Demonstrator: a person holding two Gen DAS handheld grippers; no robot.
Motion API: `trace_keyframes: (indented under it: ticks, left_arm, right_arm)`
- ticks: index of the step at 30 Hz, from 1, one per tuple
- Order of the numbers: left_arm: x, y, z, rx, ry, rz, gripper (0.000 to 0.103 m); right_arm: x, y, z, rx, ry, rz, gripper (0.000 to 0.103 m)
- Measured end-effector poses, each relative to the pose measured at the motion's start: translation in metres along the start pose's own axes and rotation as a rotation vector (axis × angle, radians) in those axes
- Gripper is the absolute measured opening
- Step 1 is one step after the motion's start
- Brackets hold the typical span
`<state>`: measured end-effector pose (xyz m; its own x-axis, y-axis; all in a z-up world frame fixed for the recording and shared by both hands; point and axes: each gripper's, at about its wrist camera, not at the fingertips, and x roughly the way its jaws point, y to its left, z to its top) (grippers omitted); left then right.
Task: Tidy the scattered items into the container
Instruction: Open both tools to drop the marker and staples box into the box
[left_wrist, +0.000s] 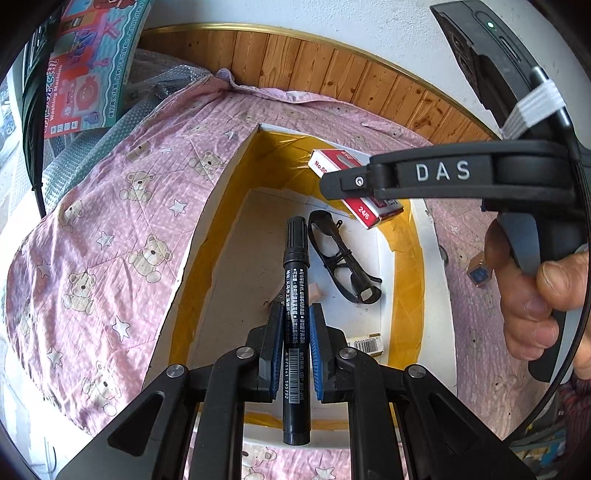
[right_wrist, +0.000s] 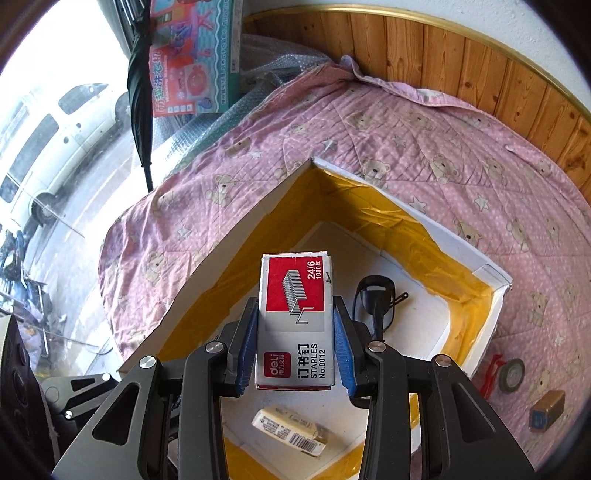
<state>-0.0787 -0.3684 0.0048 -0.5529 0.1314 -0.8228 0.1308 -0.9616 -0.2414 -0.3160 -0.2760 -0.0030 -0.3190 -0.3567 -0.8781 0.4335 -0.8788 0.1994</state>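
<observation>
Holding marker (left_wrist: 295, 295): left tool (left_wrist: 295, 332) | staples box (right_wrist: 295, 317): right tool (right_wrist: 295, 343) | box (right_wrist: 491, 273) (yellow-taped): glasses (right_wrist: 373, 295), eraser (right_wrist: 291, 430)

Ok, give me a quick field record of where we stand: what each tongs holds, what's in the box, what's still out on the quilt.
left tongs: shut on black marker, held over the box
right tongs: shut on staples box, held over the box
container: white box with yellow tape lining, on pink bear quilt
already inside: black glasses, eraser
still on quilt: battery, tape roll, beside the box
</observation>
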Motion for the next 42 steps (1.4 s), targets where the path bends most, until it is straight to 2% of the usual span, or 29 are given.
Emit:
trace_keyframes:
  ticks: [15, 24, 28, 37, 42]
  left_arm:
    - [0.011, 0.012, 0.002, -0.012, 0.046, 0.002, 0.014]
    - [0.022, 0.016, 0.006, -0.022, 0.068, -0.004, 0.014]
    - [0.025, 0.019, 0.008, -0.043, 0.067, -0.02, 0.026]
    - [0.004, 0.019, -0.003, -0.055, 0.033, -0.038, 0.026]
    - [-0.013, 0.012, -0.014, -0.046, 0.007, -0.012, 0.026]
  right_arm:
    - [0.039, -0.005, 0.03, -0.003, 0.055, -0.036, 0.039]
    - [0.055, -0.007, 0.036, 0.002, 0.052, -0.048, 0.041]
    - [0.054, -0.015, 0.03, 0.028, 0.055, -0.042, 0.045]
    - [0.025, -0.015, 0.007, 0.071, 0.022, 0.018, 0.046]
    - [0.005, -0.001, -0.017, 0.054, 0.004, 0.046, 0.046]
